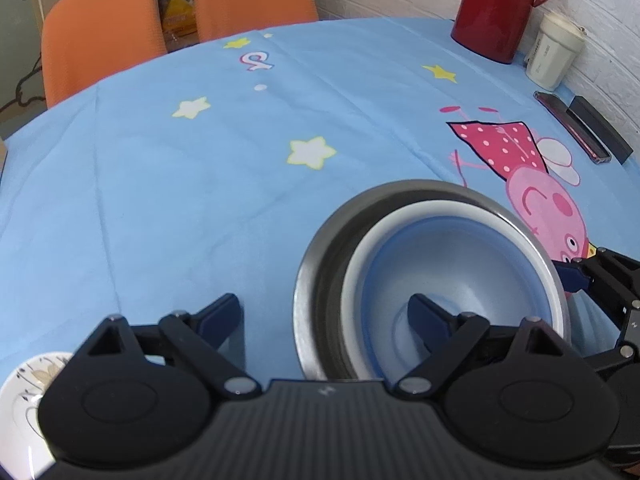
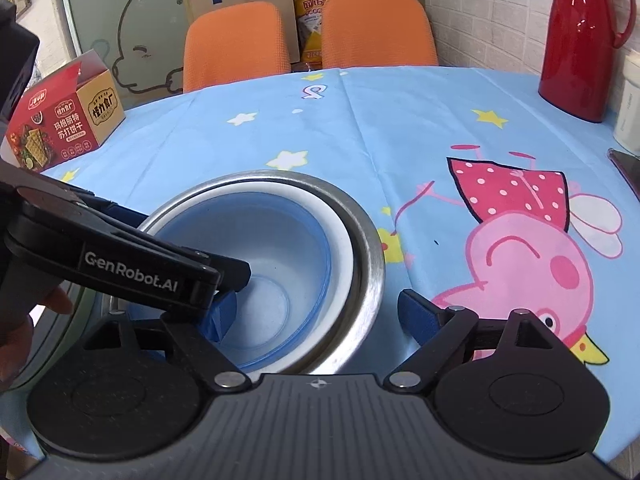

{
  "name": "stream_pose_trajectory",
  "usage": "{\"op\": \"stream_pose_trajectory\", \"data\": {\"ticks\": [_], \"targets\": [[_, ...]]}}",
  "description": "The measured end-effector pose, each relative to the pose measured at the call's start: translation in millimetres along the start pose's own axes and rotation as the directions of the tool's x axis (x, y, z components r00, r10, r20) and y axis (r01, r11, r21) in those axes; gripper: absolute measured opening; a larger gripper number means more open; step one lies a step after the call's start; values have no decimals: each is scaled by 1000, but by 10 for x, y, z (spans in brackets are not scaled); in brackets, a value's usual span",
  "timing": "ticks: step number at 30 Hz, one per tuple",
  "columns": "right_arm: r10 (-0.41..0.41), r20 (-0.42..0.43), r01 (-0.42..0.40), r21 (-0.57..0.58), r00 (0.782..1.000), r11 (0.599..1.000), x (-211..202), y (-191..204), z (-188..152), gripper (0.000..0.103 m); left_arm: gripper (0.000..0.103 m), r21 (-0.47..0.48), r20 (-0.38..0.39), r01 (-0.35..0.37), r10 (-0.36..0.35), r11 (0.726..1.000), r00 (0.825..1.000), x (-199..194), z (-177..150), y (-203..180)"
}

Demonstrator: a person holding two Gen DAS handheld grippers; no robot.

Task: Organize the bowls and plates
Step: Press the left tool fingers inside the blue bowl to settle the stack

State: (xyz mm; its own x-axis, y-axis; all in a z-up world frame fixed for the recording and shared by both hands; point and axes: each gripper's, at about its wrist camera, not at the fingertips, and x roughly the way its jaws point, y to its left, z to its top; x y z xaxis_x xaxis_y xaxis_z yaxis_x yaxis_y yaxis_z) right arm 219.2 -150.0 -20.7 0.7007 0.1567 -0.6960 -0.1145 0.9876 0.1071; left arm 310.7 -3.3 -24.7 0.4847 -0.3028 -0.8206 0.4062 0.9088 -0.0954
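A blue bowl [image 1: 456, 256] sits nested inside a white bowl [image 1: 360, 276], which sits inside a steel bowl [image 1: 320, 256] on the blue tablecloth. My left gripper [image 1: 324, 316] is open and straddles the near left rims, its right finger inside the blue bowl. My right gripper [image 2: 316, 312] is open too, its left finger inside the blue bowl [image 2: 280, 248] and its right finger outside the steel bowl [image 2: 368, 256]. The left gripper's finger [image 2: 224, 270] reaches into the bowl in the right wrist view. A white patterned plate [image 1: 24, 400] lies at the near left.
A red thermos [image 1: 500, 4] and a white cup [image 1: 554, 52] stand at the far right by the wall, with a phone [image 1: 572, 126] and a black box [image 1: 602, 128] near them. A cracker box [image 2: 60, 120] sits at the left. Two orange chairs [image 2: 236, 44] stand behind the table.
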Motion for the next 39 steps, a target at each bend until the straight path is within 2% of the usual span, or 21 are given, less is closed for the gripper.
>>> {"op": "stream_pose_trajectory", "data": {"ticks": [1,3,4,5,6,7,8,11,15,19,23,29,32,36,39], "targets": [[0,4,0,4,1000,1000,-5,-7,-10,75,89,-3,1,-3,3,1000,1000,1,-1,-6],[-10,8,10,12,1000,1000,-7,16,-19,74,81,1,8,1,-1,1000,1000,-7,6,-37],[-11,6,11,11,1000,1000,-7,36,-14,73,72,1,5,26,-26,1000,1000,-20,16,-55],[7,0,-7,9,1000,1000,-7,53,-8,73,70,13,-10,77,-76,997,997,-30,26,-107],[83,-5,-83,16,997,996,-13,83,-4,73,68,22,-22,106,-106,994,994,-37,24,-176],[119,-15,-118,38,993,992,-19,118,12,77,70,33,-19,78,-77,996,997,-37,17,-234],[97,-24,-96,50,995,994,-21,141,28,77,69,31,-18,80,-80,996,997,-34,23,-233],[125,-26,-124,50,992,991,-25,69,26,74,68,18,-25,96,-96,995,995,-28,36,-207],[124,-30,-124,16,992,992,-44,93,35,74,67,18,-32,103,-102,995,994,-25,49,-197],[157,-31,-155,61,987,986,-20,-13,50,72,67,34,-27,99,-98,995,995,-20,46,-215],[132,-24,-132,12,991,991,-14,45,23,72,67,34,-20,97,-97,995,995,-22,42,-235],[107,-28,-106,46,994,993,-63,95,99,74,67,-22,-32,109,-110,994,993,-55,129,-204],[115,-24,-113,73,993,991,-85,71,167,75,67,-12,-25,103,-103,995,994,-109,181,-208],[111,-20,-110,46,994,993,-136,149,294,75,67,-32,-10,101,-102,994,995,-262,271,-113],[130,2,-130,11,991,991,-213,293,396,75,68,-35,31,61,-60,998,998,-517,260,16]]}}
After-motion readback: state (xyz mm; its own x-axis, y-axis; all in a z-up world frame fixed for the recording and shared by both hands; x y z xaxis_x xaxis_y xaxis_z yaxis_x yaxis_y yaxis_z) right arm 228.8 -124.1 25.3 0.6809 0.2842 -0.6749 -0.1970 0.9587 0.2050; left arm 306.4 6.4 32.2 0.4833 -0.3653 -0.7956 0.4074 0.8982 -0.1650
